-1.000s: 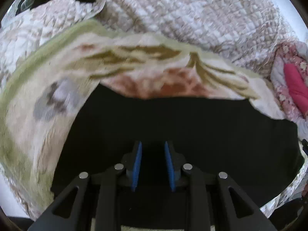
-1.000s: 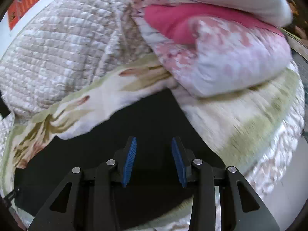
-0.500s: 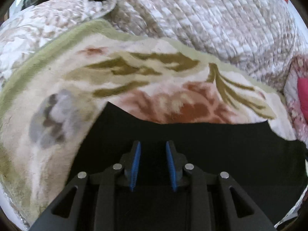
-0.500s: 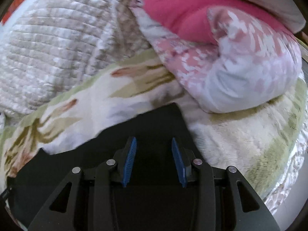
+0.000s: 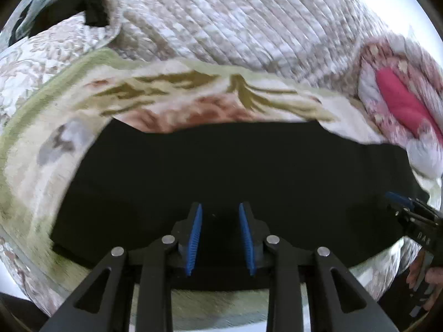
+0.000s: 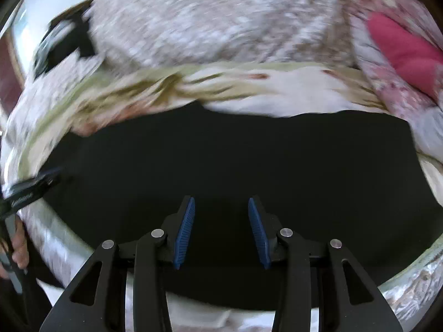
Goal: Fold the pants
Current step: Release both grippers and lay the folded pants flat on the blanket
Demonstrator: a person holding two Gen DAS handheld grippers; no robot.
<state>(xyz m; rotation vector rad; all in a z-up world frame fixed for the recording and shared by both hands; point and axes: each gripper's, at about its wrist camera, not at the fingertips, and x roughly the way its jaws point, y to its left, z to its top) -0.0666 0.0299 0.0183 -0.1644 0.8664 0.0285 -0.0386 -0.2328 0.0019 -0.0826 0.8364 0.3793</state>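
The black pants (image 5: 235, 166) lie flat and spread wide on a floral blanket on the bed; they also fill the middle of the right wrist view (image 6: 235, 160). My left gripper (image 5: 218, 207) is open and empty, hovering over the near part of the pants. My right gripper (image 6: 220, 202) is open and empty, also above the near part. The right gripper shows at the right edge of the left wrist view (image 5: 407, 207); the left gripper shows at the left edge of the right wrist view (image 6: 30, 185).
The floral blanket (image 5: 193, 96) with a green border lies under the pants. A quilted beige bedspread (image 5: 235, 19) rises behind. A pink and white pillow or quilt (image 5: 401, 94) lies at the right, close to the pants' far right corner. The bed's near edge runs just below the pants.
Both grippers have pulled back and up from the pants, so more of the cloth and the bed edge shows. The right gripper has swung left. Both stay open.
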